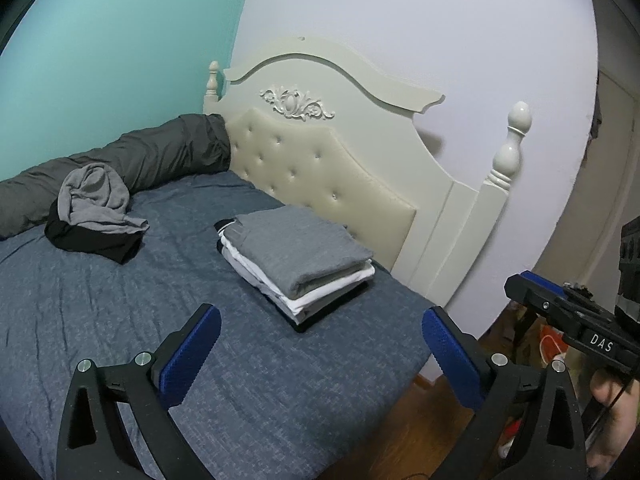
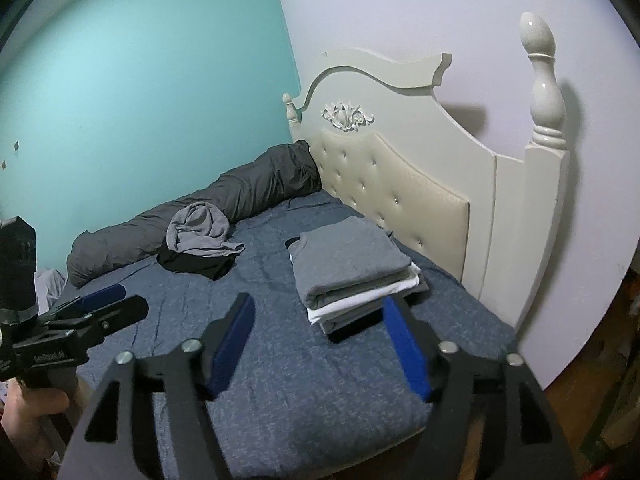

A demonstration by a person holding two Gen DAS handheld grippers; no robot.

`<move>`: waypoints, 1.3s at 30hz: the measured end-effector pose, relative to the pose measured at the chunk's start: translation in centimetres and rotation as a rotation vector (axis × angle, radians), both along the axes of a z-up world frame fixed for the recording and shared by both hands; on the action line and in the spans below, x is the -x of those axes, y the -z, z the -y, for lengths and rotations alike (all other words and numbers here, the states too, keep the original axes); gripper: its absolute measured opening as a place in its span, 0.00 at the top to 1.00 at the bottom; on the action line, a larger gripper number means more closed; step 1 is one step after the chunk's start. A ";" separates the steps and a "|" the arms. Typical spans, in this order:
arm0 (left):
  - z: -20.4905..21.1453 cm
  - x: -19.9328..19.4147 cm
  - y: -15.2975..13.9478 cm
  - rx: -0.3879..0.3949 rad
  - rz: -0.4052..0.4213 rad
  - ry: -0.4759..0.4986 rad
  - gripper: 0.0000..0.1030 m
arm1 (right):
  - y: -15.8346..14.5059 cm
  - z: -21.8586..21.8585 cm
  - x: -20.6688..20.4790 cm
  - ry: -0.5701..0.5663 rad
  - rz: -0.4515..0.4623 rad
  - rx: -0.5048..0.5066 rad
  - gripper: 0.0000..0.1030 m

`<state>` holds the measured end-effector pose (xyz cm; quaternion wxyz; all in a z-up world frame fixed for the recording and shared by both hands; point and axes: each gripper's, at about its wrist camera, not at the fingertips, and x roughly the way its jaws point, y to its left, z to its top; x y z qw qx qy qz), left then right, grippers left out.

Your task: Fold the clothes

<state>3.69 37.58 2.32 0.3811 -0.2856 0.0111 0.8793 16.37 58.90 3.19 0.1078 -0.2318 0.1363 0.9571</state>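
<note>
A bed (image 1: 120,320) covered in a blue-grey sheet is filling most of both views, its cream headboard (image 1: 320,160) with tufted padding and a carved ornament standing against a pale wall. A long dark grey rolled duvet (image 1: 140,156) is lying along the bed's far edge, against a turquoise wall, and reaching up to the headboard corner.

A stack of folded clothes (image 1: 296,264) is sitting near the headboard end of the bed, close to the near edge: a grey folded garment is lying on top, with white and grey layers under it and something black at the bottom. Well apart from it, nearer the far edge and touching the duvet, a heap of unfolded clothes is waiting: a crumpled grey garment (image 1: 94,196) is resting on a black garment (image 1: 92,240).

The left tongs (image 1: 320,352) are hovering above the bare sheet on the near side of the stack, the blue-padded fingers (image 1: 192,356) spread wide apart and gripping nothing. The right tongs (image 2: 320,344) are hanging over the near edge just before the stack, likewise spread wide and empty. In the right wrist view, a hand (image 2: 28,416) is gripping the handle of the left tool at the lower left.
</note>
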 end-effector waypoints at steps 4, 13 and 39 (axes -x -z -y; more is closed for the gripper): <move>0.7 -0.5 0.1 -0.001 -0.001 0.001 0.00 | -0.3 0.8 -0.8 -0.002 -0.009 -0.008 0.28; 2.3 -1.8 0.4 -0.002 -0.002 0.004 0.00 | -1.0 3.5 -2.0 -0.007 -0.032 -0.038 0.17; 6.1 -4.2 0.1 0.022 -0.064 -0.017 0.00 | 0.7 5.6 -5.0 0.034 -0.024 -0.049 0.09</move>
